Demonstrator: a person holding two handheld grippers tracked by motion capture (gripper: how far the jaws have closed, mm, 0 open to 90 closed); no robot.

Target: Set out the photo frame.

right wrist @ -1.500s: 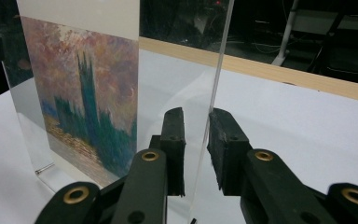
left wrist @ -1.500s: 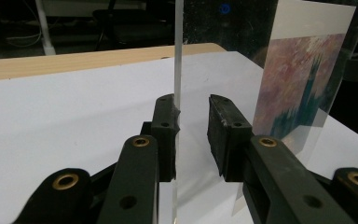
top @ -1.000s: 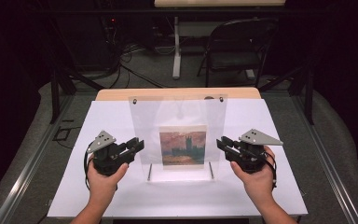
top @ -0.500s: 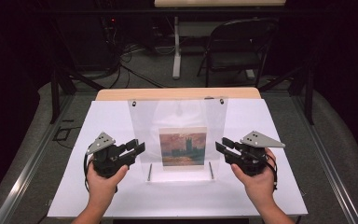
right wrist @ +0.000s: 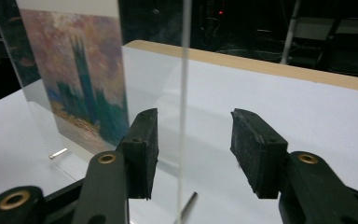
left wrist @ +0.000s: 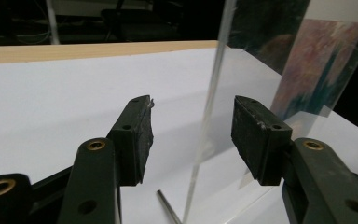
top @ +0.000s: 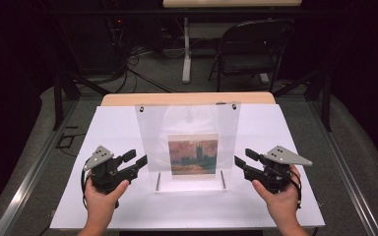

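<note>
The table (top: 128, 128), covered in white with a wooden strip along its far edge, carries a clear acrylic panel (top: 187, 123) that stands upright near its middle. This panel is the landmark for the rest. Behind the panel, off the table, a dark folding chair (top: 256, 49) stands on the grey floor.

A small painted print (top: 193, 154), showing dark towers against a pink and orange sky, sits in the lower centre of the panel. Two thin metal pins (top: 158, 180) lie at the panel's foot, one below each lower corner.

The left tool (top: 137, 161) is held by a hand at the panel's left edge, low down. In the left gripper view the panel's edge (left wrist: 209, 112) runs between the two jaws with clear space on either side, and neither pad (left wrist: 140, 135) touches it. The jaws have just been opening and stand wide.

The right tool (top: 242, 160) is held at the panel's right edge, at about the same height. In the right gripper view the panel's edge (right wrist: 184, 93) again passes between the jaws, apart from both pads (right wrist: 254, 149). These jaws have likewise just been opening and stand wide, gripping nothing.
</note>
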